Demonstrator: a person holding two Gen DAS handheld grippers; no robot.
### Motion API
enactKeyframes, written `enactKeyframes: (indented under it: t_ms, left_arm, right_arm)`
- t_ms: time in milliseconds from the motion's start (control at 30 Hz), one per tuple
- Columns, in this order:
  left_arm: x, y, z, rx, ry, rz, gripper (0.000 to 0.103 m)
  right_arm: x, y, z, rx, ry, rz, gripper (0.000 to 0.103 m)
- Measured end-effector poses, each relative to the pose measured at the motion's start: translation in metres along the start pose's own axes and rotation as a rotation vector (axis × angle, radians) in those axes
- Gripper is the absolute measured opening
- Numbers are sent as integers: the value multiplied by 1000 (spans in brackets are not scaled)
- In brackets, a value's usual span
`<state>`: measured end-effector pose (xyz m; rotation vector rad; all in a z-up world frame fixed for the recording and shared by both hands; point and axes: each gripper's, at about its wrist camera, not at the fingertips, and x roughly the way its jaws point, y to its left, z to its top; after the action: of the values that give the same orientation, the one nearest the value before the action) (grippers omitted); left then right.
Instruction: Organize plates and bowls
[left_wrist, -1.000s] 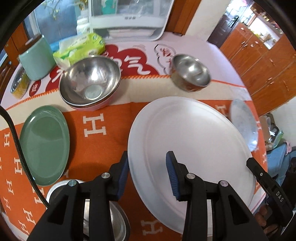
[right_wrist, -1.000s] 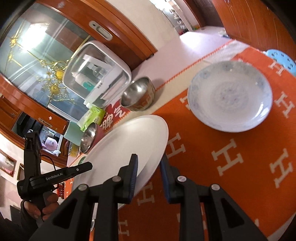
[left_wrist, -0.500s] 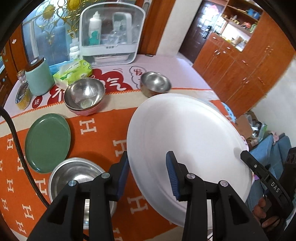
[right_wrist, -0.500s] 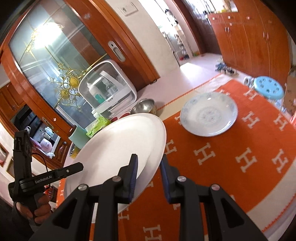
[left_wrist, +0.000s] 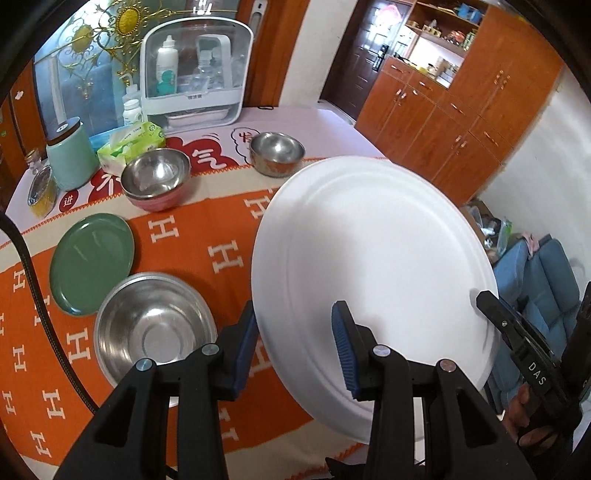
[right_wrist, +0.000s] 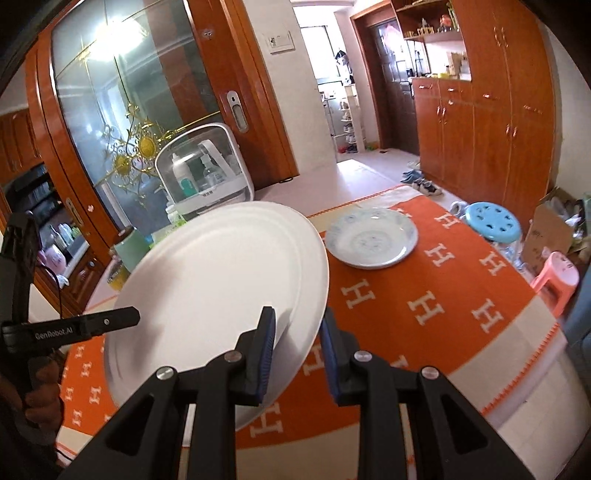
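Inventory, L to R, table draped w/ orange "H" cloth (left_wrist: 192, 236).

Left wrist view:
- Glass jar (left_wrist: 38, 190) w/ yellow contents, far L edge, laid beside mint canister (left_wrist: 72, 155), which is stood upright.
- Tissue pack (left_wrist: 131, 142), green/white, set just behind stacked bowls.
- Green plate (left_wrist: 90, 262), flat on cloth, L side; its near rim is overlapped by or touching the large steel bowl (left_wrist: 155, 328) (which of the two cannot be told).
- Steel bowl nested in pink bowl (left_wrist: 157, 181), placed toward back, near the red-printed strip.
- White storage case (left_wrist: 195, 70) w/ bottles inside, stood at back edge.
- Small steel bowl (left_wrist: 277, 153), upright, back centre, well apart from the nested pair.
- Left gripper (left_wrist: 295, 347): fingers spread fairly wide; big white plate (left_wrist: 373, 266) is seen between and beyond them, its L rim just beside the L pad. Whether either pad is pressed on the plate cannot be told.
- Big white plate is held off the table, tilted, R side of frame; other gripper's black body is seen at its R rim.

Right wrist view:
- Right gripper (right_wrist: 297, 350): narrow gap, rim of big white plate (right_wrist: 214, 284) is clamped between blue pads; plate is carried tilted above cloth.
- Patterned white plate (right_wrist: 371, 240), blue motif, flat on cloth, just R of and beyond the lifted plate, not touching it.
- Blue stool (right_wrist: 493, 221) and pink stool (right_wrist: 556, 275), on floor past table's R edge.
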<state>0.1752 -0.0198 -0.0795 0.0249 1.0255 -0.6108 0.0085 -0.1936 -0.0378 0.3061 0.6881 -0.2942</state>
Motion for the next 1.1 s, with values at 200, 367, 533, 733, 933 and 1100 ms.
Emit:
enactKeyframes:
  t_ms: [200, 367, 533, 733, 933, 1100]
  left_arm:
    - [-1, -5, -25, 36, 35, 19, 38]
    - [6, -3, -46, 63, 83, 51, 38]
    - [23, 3, -64, 75, 146, 81, 38]
    - [47, 10, -81, 78, 224, 104, 38]
    - [71, 17, -95, 78, 279, 124, 38]
    - [87, 23, -106, 68, 304, 129, 38]
  right_arm:
    - [-5, 5, -26, -23, 23, -53, 24]
    - [1, 7, -46, -27, 60, -77, 24]
    - [15, 9, -65, -44, 117, -99, 24]
    - [36, 10, -85, -57, 197, -127, 24]
    - [53, 16, -109, -98, 246, -181, 26]
    - [63, 18, -124, -119, 258, -213, 27]
